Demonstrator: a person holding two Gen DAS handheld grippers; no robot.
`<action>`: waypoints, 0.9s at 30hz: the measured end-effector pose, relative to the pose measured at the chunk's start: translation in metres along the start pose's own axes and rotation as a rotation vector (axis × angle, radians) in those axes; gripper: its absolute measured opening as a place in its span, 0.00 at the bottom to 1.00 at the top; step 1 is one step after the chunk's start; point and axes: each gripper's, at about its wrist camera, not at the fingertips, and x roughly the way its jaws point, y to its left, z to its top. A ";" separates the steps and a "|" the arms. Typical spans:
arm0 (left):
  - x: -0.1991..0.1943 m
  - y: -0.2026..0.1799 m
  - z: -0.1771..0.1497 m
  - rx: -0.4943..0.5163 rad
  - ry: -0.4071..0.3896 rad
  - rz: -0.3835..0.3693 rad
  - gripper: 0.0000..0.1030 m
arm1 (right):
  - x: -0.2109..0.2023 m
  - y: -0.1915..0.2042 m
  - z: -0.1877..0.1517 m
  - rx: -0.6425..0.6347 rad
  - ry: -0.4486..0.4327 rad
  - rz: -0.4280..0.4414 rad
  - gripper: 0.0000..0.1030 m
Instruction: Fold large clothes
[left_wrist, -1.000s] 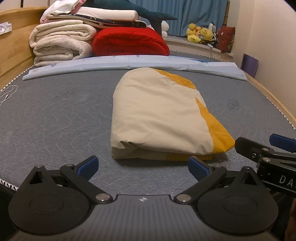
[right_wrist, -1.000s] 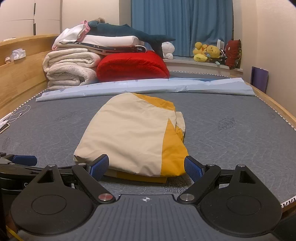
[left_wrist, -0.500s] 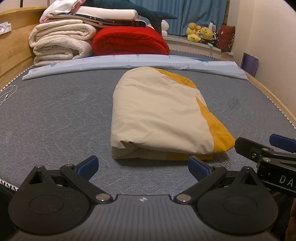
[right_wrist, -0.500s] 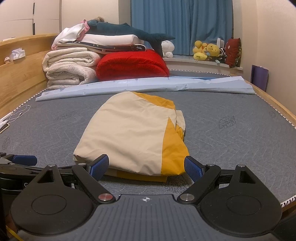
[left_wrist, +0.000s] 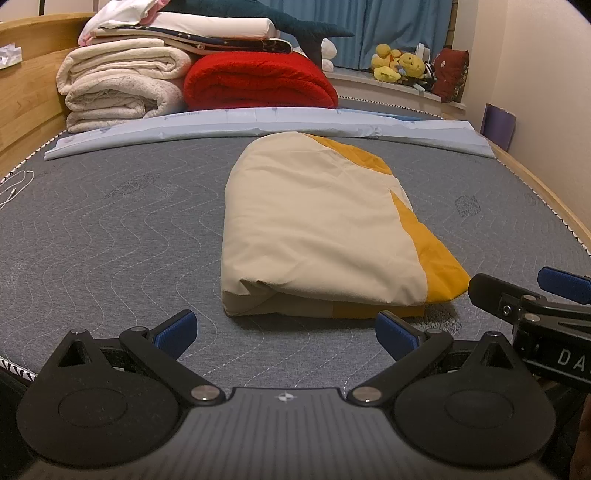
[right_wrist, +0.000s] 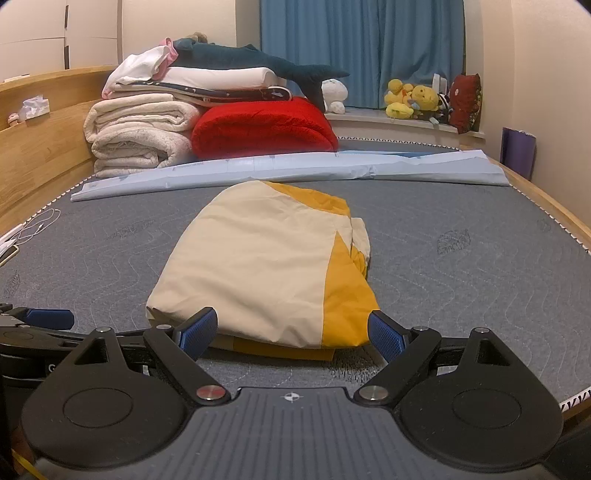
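A cream and yellow garment (left_wrist: 317, 229) lies folded into a compact bundle on the grey mattress (left_wrist: 110, 229); it also shows in the right wrist view (right_wrist: 266, 266). My left gripper (left_wrist: 286, 332) is open and empty, just short of the bundle's near edge. My right gripper (right_wrist: 291, 332) is open and empty, its blue pads on either side of the bundle's near end, apart from it. The right gripper also shows at the right of the left wrist view (left_wrist: 535, 299).
A folded pale blue sheet (left_wrist: 258, 122) runs across the far side of the mattress. Behind it are stacked cream blankets (left_wrist: 118, 85) and a red blanket (left_wrist: 258, 81). A wooden bed frame (right_wrist: 37, 147) lines the left. A white cable (right_wrist: 37, 225) lies at left.
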 end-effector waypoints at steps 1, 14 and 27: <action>0.001 0.001 -0.001 0.001 0.001 -0.001 1.00 | 0.000 0.000 0.000 0.001 0.000 0.000 0.86; 0.007 0.006 -0.003 0.015 0.008 -0.004 1.00 | 0.005 0.000 -0.005 0.006 0.015 -0.001 0.86; 0.009 0.007 -0.005 0.028 0.016 -0.004 1.00 | 0.007 -0.002 -0.006 0.008 0.033 -0.003 0.86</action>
